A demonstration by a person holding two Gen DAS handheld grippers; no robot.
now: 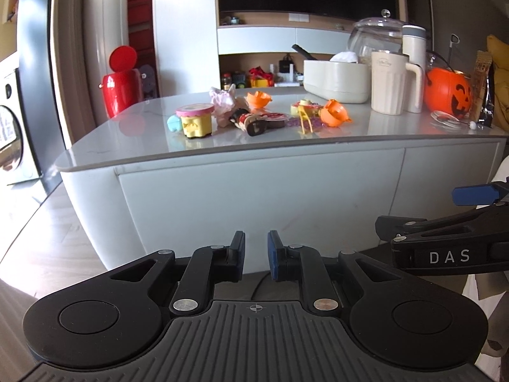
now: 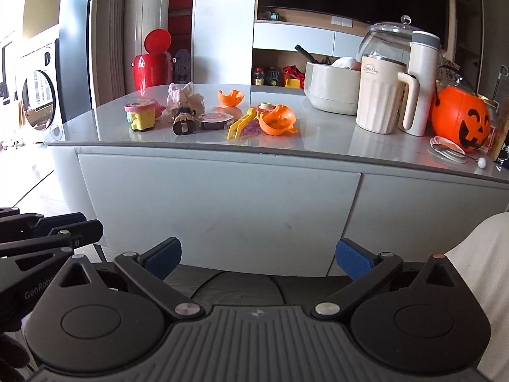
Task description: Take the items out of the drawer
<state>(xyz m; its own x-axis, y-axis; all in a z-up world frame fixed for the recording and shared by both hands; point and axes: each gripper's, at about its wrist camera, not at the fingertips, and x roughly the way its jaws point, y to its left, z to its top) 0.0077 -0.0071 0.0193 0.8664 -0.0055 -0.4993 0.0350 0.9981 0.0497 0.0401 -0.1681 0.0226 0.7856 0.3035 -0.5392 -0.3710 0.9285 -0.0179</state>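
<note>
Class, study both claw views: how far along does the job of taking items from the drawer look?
Done, apparently: small toys lie spread on the countertop, though nothing shows where they came from. The drawer fronts below look closed. In hand: nothing. The left claw is narrowly parted and empty; the right claw stands wide open and empty. Left: possibly nothing, since the drawer's contents are hidden.
</note>
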